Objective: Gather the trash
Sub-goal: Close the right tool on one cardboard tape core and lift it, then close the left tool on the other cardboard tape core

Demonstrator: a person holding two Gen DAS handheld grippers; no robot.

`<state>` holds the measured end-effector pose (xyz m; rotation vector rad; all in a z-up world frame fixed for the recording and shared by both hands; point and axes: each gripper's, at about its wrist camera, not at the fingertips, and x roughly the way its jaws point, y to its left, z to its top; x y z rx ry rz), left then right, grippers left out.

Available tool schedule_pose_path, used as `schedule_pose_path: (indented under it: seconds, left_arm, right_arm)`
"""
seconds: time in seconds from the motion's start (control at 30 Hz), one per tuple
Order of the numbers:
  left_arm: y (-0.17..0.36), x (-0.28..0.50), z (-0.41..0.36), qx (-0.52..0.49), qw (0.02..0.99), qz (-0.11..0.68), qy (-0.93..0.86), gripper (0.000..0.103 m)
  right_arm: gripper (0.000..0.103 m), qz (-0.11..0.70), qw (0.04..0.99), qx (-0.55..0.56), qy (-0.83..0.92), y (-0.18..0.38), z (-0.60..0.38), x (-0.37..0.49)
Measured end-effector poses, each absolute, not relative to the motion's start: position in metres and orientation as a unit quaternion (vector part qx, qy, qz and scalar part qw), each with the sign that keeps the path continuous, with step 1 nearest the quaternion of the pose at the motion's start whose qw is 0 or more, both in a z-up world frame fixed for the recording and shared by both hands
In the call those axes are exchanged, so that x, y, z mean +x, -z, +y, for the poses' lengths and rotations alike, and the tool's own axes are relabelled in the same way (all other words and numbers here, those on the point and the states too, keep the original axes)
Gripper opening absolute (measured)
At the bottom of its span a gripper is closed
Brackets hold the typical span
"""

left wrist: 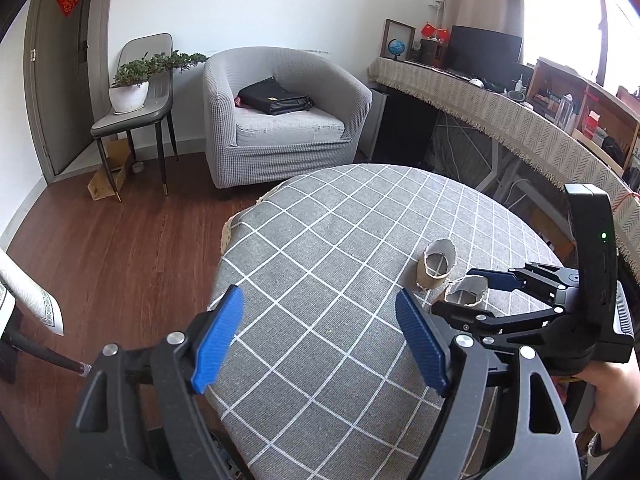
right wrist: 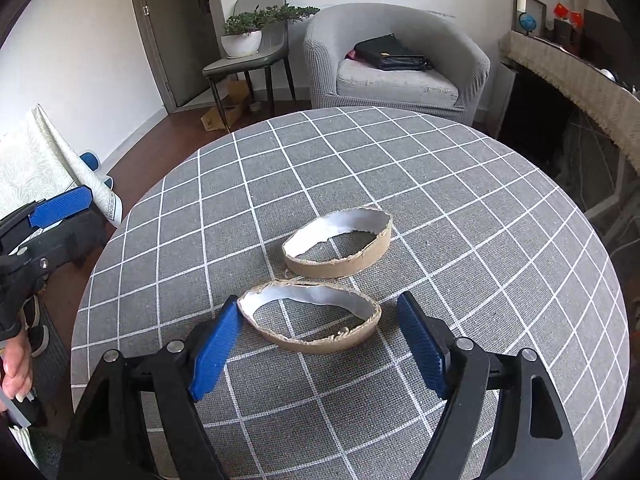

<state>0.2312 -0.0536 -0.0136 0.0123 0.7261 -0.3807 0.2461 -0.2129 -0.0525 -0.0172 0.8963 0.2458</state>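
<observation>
Cardboard rings, two squashed brown ones with white inner lining and torn edges, are lying on a round table under a grey cloth with a white grid point(right wrist: 460, 184). In the right wrist view the nearer ring point(right wrist: 310, 318) is sitting between the blue pads of the right gripper point(right wrist: 320, 344); the left pad is touching or almost touching the ring's left end, while the right pad is standing just clear of its right end, so the jaws are open around it and not pressing it. The farther ring point(right wrist: 338, 242) is resting just beyond it, apart from it by a narrow strip of cloth. The left gripper point(left wrist: 320, 336) is hovering over the near left part of the table with its jaws spread wide and nothing between them. From the left wrist view the right gripper is reaching in from the right edge, a hand point(left wrist: 612, 396) wrapped around its handle. Behind the table a grey tub armchair point(right wrist: 400, 60) is holding a black bag point(right wrist: 390, 58).
</observation>
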Motion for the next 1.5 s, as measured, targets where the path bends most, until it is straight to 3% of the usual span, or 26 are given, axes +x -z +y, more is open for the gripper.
schedule_pose_path:
  seconds: [0.83,1.03,1.3,1.5]
  left_arm:
    - [0.043,0.269,-0.17,0.088,0.868,0.392,0.291,0.082]
    - [0.046,0.28,-0.185,0.091,0.862,0.4,0.298,0.073]
    - [0.057,0.288,-0.197,0.107,0.857,0.41,0.292,0.04]
    - [0.056,0.284,-0.193,0.097,0.859,0.411,0.29,0.038]
  right_arm:
    - [0.064,0.42,0.902,0.031,-0.094,0.039,-0.313,0.268]
    - [0.064,0.42,0.902,0.034,-0.094,0.04,-0.322,0.272]
    - [0.064,0.417,0.903,0.041,-0.099,0.037,-0.331,0.276]
    - [0.064,0.421,0.901,0.042,-0.097,0.04,-0.329,0.274]
